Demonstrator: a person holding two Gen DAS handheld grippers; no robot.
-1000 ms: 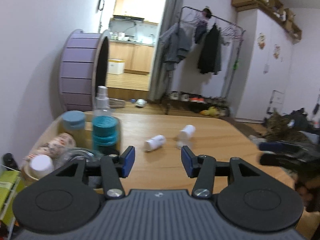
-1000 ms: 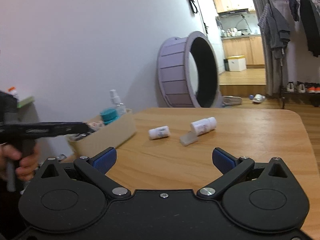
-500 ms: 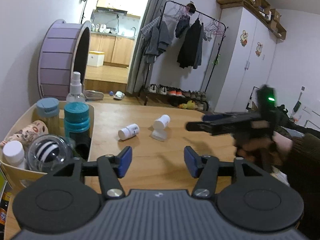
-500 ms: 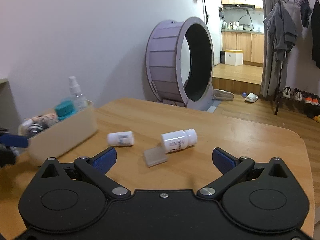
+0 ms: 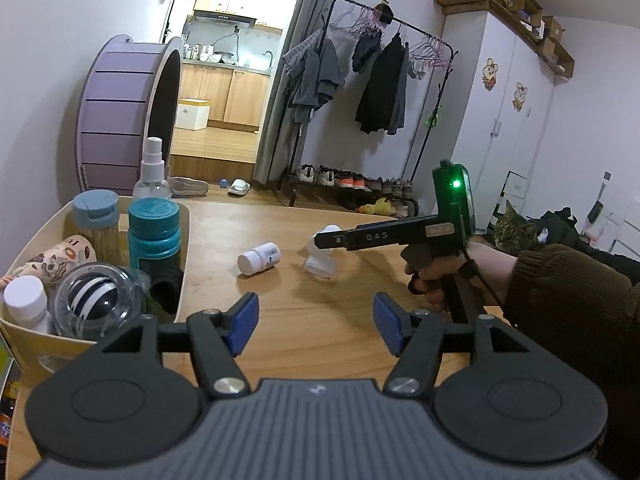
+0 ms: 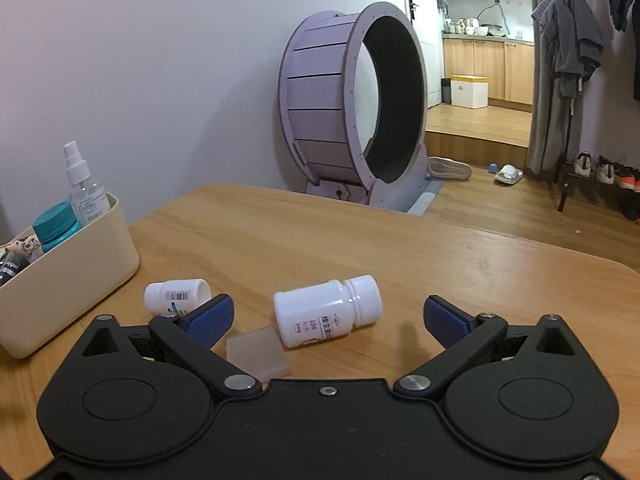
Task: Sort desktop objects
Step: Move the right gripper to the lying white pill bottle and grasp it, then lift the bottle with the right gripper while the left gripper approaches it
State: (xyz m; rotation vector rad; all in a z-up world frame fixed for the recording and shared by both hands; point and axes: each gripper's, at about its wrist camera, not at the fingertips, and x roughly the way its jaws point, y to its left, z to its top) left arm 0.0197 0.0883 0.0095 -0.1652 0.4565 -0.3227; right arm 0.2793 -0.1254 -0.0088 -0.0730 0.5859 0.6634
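Note:
A large white pill bottle [image 6: 326, 312] lies on its side on the wooden table [image 6: 400, 248], between the open fingers of my right gripper [image 6: 326, 320]. A frosted plastic square [image 6: 258, 354] lies just in front of it. A smaller white bottle [image 6: 176, 296] lies to the left; it also shows in the left wrist view [image 5: 260, 258]. My left gripper [image 5: 314, 324] is open and empty above the table, beside the cream bin [image 5: 178, 256]. The right gripper's body [image 5: 394, 236] shows in the left wrist view, its tip over the large bottle [image 5: 326, 240].
The cream bin [image 6: 80, 276] holds a teal-capped bottle [image 5: 154, 232], a spray bottle [image 5: 152, 172], a clear ball [image 5: 98, 300] and other small containers. A purple wheel [image 6: 352, 100] stands beyond the table. A cat [image 5: 514, 230] sits at the right.
My right gripper has moved forward and down until the large bottle lies between its fingers. My left gripper has drawn back slightly and turned right; both stay open.

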